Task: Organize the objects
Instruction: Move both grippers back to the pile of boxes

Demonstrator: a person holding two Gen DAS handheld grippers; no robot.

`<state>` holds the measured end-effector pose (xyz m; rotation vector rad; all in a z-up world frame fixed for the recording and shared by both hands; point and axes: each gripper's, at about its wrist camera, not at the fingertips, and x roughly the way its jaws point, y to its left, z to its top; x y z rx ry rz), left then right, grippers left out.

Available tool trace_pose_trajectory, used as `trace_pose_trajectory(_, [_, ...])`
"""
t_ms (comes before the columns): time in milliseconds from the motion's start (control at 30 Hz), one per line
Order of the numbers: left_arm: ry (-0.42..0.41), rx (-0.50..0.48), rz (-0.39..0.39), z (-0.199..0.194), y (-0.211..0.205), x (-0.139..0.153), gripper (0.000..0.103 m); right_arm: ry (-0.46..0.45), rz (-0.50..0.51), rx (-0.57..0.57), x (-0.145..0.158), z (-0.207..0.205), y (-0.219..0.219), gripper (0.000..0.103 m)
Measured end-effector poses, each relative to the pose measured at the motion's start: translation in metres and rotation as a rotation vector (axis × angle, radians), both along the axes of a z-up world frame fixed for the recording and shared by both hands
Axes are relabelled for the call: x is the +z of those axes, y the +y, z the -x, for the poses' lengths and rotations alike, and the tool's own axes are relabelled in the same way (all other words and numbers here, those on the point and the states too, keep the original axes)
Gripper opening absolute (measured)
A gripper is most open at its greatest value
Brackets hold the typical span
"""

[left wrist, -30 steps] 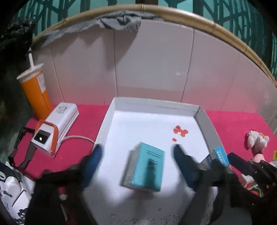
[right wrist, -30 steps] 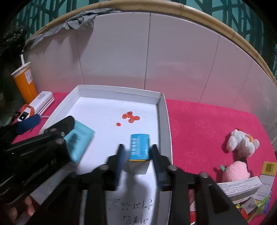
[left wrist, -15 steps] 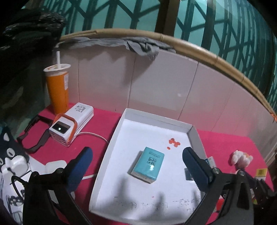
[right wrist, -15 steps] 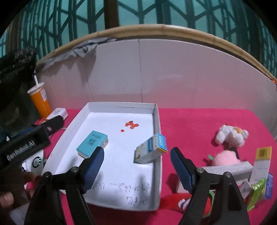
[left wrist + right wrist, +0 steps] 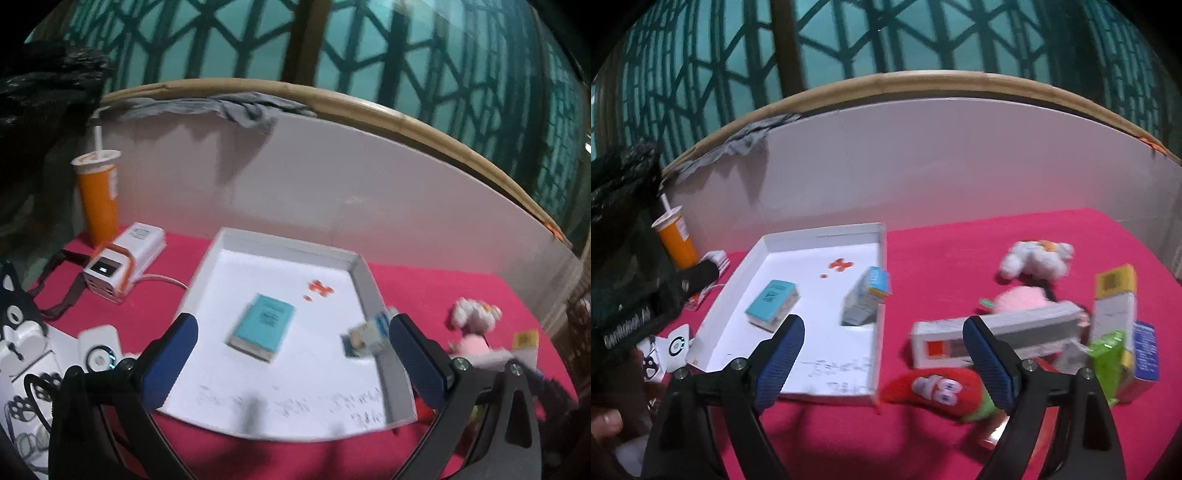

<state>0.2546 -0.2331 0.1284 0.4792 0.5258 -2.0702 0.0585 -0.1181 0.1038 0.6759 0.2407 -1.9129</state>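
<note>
Sitting inside the white tray (image 5: 798,384) already are two boxes: the teal box (image 5: 772,304) lying flat, the blue-topped box (image 5: 866,301) leaning against the right wall. Both tools are hanging released with nothing between the pads, left tool (image 5: 291,354) spread wide, right tool (image 5: 882,363) having just been opening. Waiting on the pink worktop (image 5: 960,258) are the long white box (image 5: 993,338), green box (image 5: 1106,356), yellow-topped box (image 5: 1113,299) and plush toys (image 5: 1036,260), so sorting looks barely started.

Tray (image 5: 880,236) on bench (image 5: 960,258) holds two boxes (image 5: 772,304), one leaning on its right wall; cup (image 5: 674,236) behind left, plush toys (image 5: 1036,258) and cartons right
</note>
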Motion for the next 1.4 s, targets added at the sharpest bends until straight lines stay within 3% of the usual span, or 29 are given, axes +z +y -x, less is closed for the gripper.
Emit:
trace_pose_trajectory(400, [-0.061,-0.291,-0.011,0.06,0.062,-0.025,0.103,-0.078,0.081,-0.263,0.009,0.08,0.098,0.093])
trace_pose_trajectory(567, [-0.104,-0.361,-0.007,0.086,0.083,-0.032,0.103,-0.13,0.087,-0.387,0.002,0.116,0.134,0.094])
trace_pose_trajectory(833, [-0.175,-0.502,-0.061,0.126,0.112,-0.057,0.103,-0.158,0.07,-0.476,-0.012,0.146,0.166,0.094])
trace_pose_trajectory(933, [-0.223,-0.571,-0.047,0.147,0.125,-0.067,0.103,-0.172,0.055,-0.5,-0.02,0.157,0.177,0.094])
trace_pose_trajectory(1100, [-0.297,-0.672,-0.01,0.182,0.144,-0.081,0.103,-0.176,0.025,-0.508,-0.031,0.171,0.184,0.094])
trace_pose_trajectory(1200, [-0.325,-0.685,-0.013,0.195,0.148,-0.09,0.103,-0.177,-0.001,-0.504,-0.04,0.178,0.185,0.094])
trace_pose_trajectory(1400, [-0.308,-0.686,-0.011,0.202,0.147,-0.093,0.098,-0.097,-0.025,-0.305,-0.046,0.164,0.169,0.094])
